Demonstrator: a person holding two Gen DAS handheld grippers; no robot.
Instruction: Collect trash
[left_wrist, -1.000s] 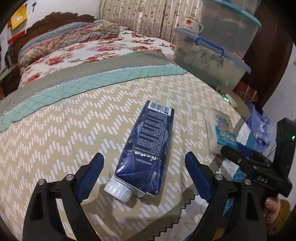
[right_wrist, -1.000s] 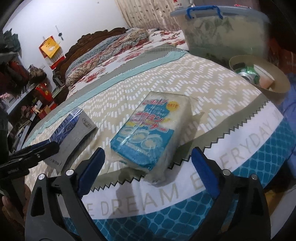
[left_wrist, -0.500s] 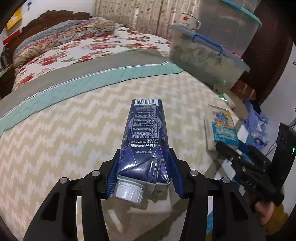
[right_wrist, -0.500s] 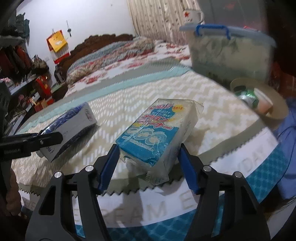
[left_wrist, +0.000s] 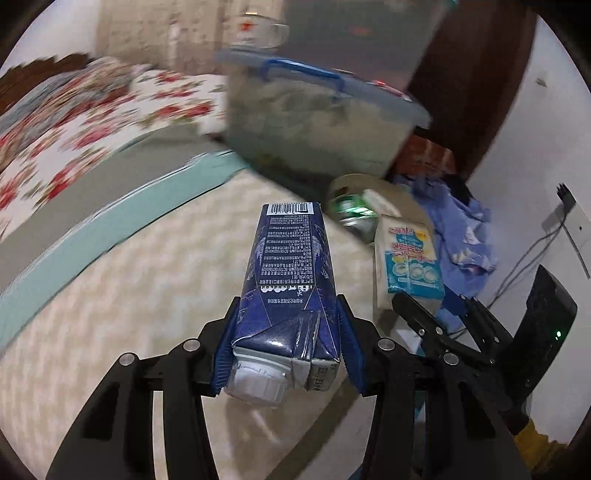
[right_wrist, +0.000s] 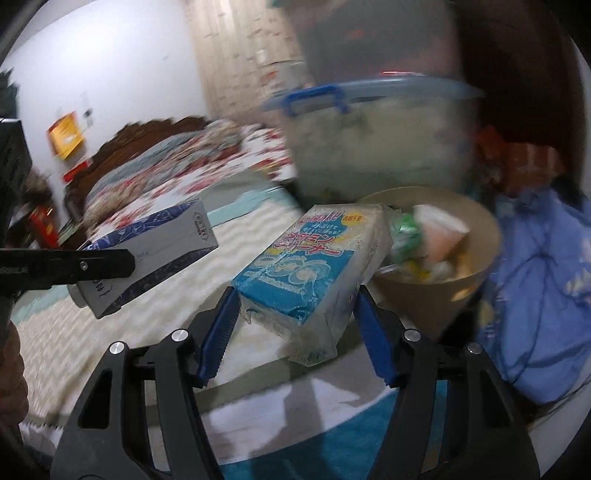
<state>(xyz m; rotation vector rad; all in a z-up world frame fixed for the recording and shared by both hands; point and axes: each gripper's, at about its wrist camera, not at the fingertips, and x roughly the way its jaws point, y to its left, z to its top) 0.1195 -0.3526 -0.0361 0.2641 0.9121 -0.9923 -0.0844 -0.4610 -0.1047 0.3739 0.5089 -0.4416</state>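
Both items, lying on the bed a second ago, are now airborne: my left tool (left_wrist: 282, 354) clamps the blue carton (left_wrist: 288, 295), my right tool (right_wrist: 295, 332) the sponge pack (right_wrist: 314, 273), the trash bowl (right_wrist: 480, 273) just ahead of it.

Two black two-finger grippers with blue pads: the left gripper (left_wrist: 284, 354) and the right gripper (right_wrist: 295, 332). One dark blue drink carton (left_wrist: 291, 280), one blue-and-white plastic-wrapped packet (right_wrist: 314, 273), one round tan bin (right_wrist: 476, 280), one lidded clear plastic storage box (left_wrist: 317, 122).
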